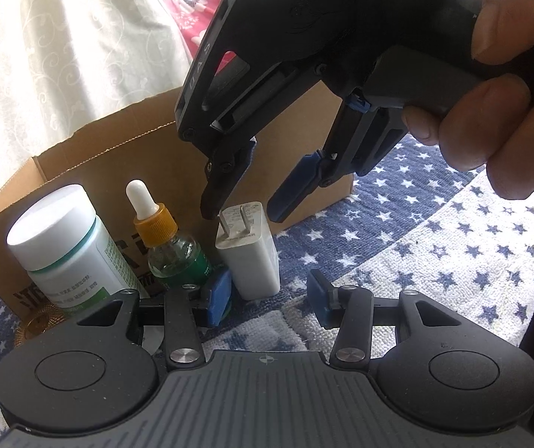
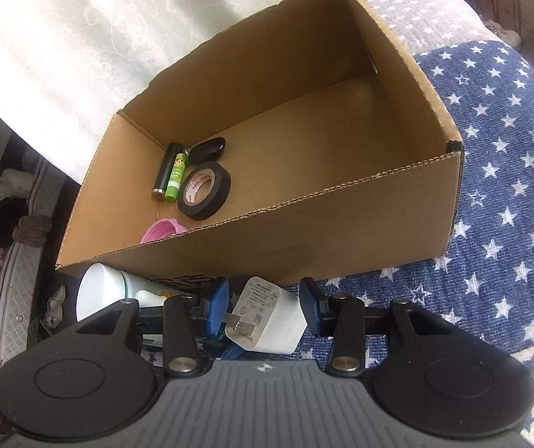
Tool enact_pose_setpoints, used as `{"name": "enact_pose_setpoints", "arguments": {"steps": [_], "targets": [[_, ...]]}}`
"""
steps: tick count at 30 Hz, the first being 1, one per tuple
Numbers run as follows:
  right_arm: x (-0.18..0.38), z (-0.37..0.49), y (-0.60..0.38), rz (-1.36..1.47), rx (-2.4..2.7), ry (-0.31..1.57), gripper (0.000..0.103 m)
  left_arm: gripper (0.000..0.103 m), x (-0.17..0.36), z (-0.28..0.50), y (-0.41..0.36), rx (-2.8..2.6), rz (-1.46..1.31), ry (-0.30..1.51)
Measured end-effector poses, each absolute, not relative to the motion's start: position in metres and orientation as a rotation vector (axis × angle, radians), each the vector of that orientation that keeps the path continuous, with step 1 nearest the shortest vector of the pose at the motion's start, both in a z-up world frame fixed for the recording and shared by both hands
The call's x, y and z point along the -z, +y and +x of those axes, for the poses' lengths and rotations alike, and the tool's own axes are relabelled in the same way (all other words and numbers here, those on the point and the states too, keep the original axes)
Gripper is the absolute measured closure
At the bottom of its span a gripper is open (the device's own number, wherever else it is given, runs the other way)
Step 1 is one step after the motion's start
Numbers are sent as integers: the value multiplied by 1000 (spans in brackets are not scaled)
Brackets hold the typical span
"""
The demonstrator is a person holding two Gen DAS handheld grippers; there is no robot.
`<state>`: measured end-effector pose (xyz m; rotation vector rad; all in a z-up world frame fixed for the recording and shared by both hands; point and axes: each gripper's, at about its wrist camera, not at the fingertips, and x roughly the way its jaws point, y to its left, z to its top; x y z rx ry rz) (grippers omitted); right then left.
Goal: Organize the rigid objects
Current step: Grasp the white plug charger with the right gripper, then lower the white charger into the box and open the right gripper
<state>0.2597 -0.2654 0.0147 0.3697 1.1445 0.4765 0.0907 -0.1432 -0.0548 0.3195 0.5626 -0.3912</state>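
My right tool (image 1: 246,211) stands partly open around the white two-prong plastic charger (image 1: 250,257), pads apart from it. The charger stands beside the brown cardboard box (image 2: 341,224). My left tool (image 1: 269,296) is half-open, empty; labels unreadable.

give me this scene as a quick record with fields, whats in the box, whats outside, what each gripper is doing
box: open cardboard
in box: tape, battery, glue stick, key fob, pink item
outside: charger, dropper bottle, white jar
right gripper: open above charger
left gripper: open, empty
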Motion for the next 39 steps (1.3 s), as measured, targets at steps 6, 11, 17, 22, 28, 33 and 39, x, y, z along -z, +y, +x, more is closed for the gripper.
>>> {"name": "enact_pose_setpoints", "arguments": {"steps": [6,11,17,22,28,33,39], "targets": [[-8,260,-269,390,-465,1151,60,57,55,90,-141,399,307,563],[-14,255,-276,395,-481,1142,66,57,55,91,-145,386,306,572],[-13,254,-279,413,-509,1165,65,72,56,102,-146,353,302,601],[-18,249,-278,397,-525,1151,65,77,52,106,-144,348,288,610],[-32,234,-282,400,-526,1119,66,77,39,93,-147,364,292,582],[-62,208,-288,390,-526,1058,66,77,16,73,-144,389,277,525],[-120,175,-284,336,-547,928,66,77,-26,49,-138,395,274,413]]}}
